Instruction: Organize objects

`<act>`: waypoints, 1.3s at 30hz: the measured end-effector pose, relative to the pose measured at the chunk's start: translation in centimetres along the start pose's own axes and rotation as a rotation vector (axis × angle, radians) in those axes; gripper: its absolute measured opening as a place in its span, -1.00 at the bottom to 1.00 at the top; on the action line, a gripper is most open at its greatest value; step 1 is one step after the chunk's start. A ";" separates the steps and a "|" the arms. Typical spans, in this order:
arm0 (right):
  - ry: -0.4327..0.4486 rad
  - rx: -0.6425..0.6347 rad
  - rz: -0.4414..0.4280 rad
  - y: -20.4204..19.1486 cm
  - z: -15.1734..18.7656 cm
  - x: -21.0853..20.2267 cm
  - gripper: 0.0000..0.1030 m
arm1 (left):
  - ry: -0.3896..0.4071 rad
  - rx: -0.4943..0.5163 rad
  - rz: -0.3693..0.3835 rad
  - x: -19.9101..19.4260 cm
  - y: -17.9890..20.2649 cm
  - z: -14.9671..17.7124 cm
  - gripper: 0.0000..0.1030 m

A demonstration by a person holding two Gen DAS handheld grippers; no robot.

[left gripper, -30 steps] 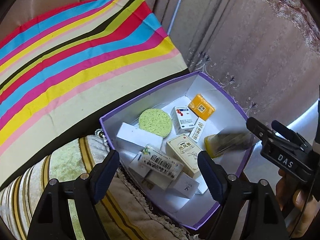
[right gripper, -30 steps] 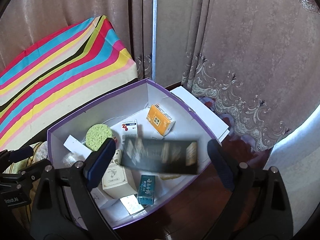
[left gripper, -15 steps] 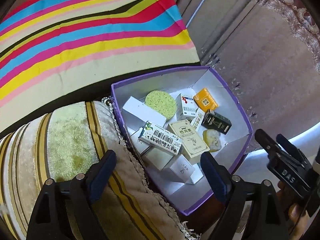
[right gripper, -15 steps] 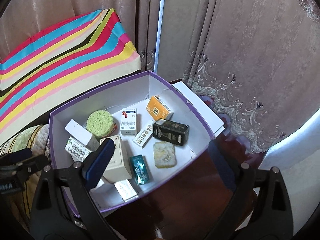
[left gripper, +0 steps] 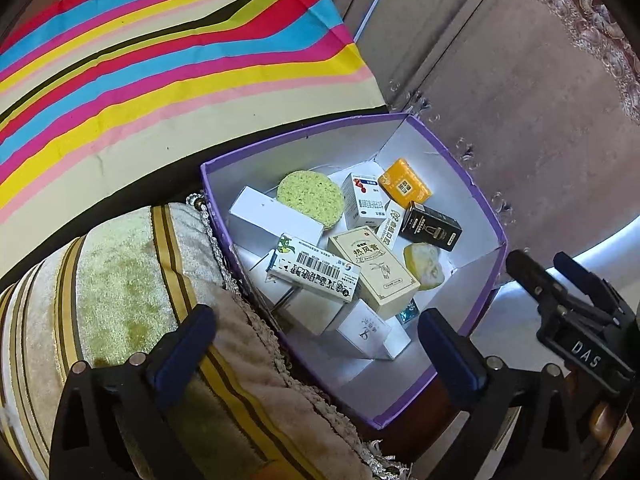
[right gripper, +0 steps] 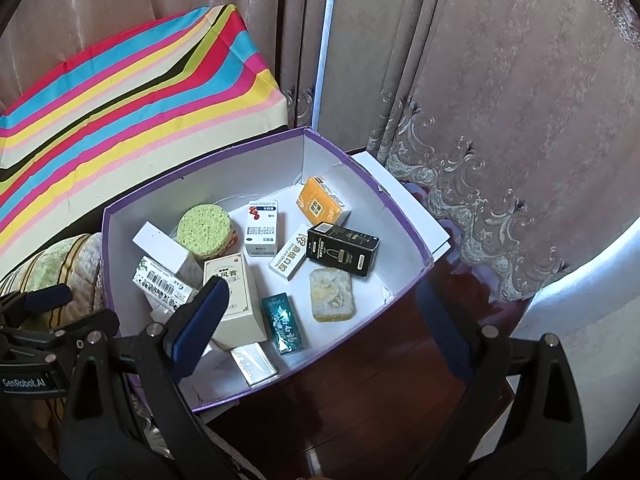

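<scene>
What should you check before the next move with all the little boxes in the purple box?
1. Left tool empty: ok, jaws opening, nothing between them.
2. Right tool empty: ok, open.
3. Black rectangular carton inside the purple-rimmed white cardboard box: ok, lying flat.
4. Round green sponge inside: ok.
5. Yellow scrubbing sponge inside: ok.
6. More things waiting outside the box: cannot tell.

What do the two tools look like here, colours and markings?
Both are black plastic. The left tool has dark blue pads on angular black fingers with silver screws. The right tool is built the same, with blue pads. In the left view its side carries a white "DAS" label; in the right view the left tool's side reads "GenRobot.AI". No cables or sleeves show.
</scene>
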State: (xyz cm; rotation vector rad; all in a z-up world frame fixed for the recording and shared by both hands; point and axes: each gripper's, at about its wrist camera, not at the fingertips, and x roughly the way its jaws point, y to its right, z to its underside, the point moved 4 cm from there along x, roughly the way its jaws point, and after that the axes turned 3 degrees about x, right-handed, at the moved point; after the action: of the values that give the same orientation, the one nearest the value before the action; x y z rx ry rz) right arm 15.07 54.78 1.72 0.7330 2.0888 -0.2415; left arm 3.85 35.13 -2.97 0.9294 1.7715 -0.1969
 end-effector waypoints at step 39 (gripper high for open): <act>-0.024 -0.016 -0.011 -0.5 1.0 0.6 0.87 | 0.037 -0.016 -0.008 -0.1 -0.3 -0.1 0.99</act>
State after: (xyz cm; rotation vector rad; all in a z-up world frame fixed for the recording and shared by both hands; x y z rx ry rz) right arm 15.22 54.21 0.65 0.7065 2.0700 -0.2381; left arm 3.58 34.92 -2.93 0.9198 1.8083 -0.1708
